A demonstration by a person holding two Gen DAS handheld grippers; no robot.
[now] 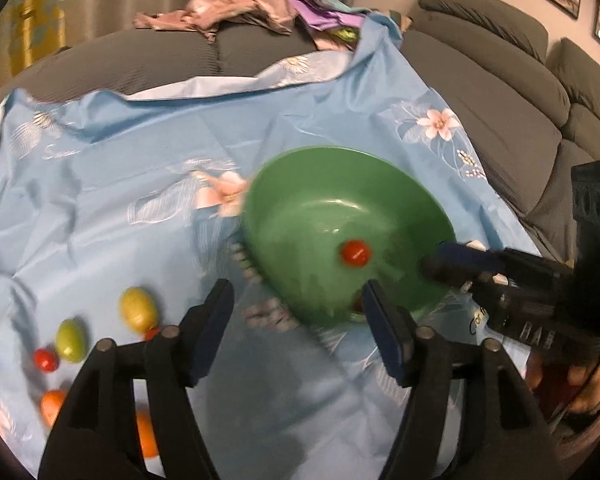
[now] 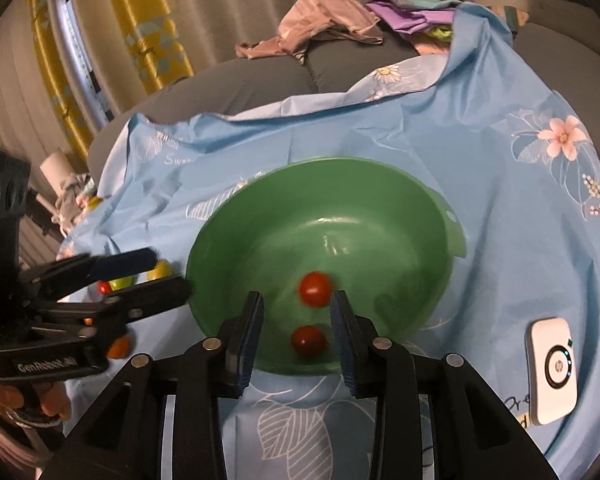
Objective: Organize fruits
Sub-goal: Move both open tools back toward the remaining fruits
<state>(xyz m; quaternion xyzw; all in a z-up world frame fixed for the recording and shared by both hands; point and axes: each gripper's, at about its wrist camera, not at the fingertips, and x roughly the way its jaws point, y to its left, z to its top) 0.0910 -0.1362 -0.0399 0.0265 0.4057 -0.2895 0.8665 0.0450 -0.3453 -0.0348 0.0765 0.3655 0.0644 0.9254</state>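
Fingers nearest: spread wide on the left gripper (image 1: 296, 296), gripping nothing, poised over the near rim of the green bowl (image 1: 320, 200). Set apart too on the right gripper (image 2: 298, 300), more narrowly, pads clear of everything, hanging above the bowl's near wall.

Just beyond, down in the bowl: two cherry tomatoes (image 2: 315, 289), one behind the other, not touching, already sorted by the look of it. Probably light, taut-skinned, smooth and quick to roll; easily split under a hard pinch. Best taken across the widest part, pads closing gently and only until firm.

Off to the left gripper's side, loose on the blue flowered cloth (image 1: 140, 140): a yellow fruit (image 1: 137, 308), a green fruit (image 1: 71, 339), a small red fruit (image 1: 45, 359), and two orange fruits (image 1: 52, 404) nearer in, partly hidden behind the fingers. Likely the remaining work. Judged egg-shaped and glossy, so liable to squirt out of a grip along the long axis; better clamped across the short waist, from above. Cannot tell real from plastic, so treat as bruisable. Expect the slick, wrinkled cloth to let them roll at a nudge.

Bowl itself apparently thin plastic: light, liable to skate if bumped.

Right of the bowl, a white device (image 2: 552, 364) flat on the cloth. Farther back, a grey sofa (image 1: 500, 100), crumpled clothes (image 1: 240, 4) on top, curtains (image 2: 220, 0) behind.
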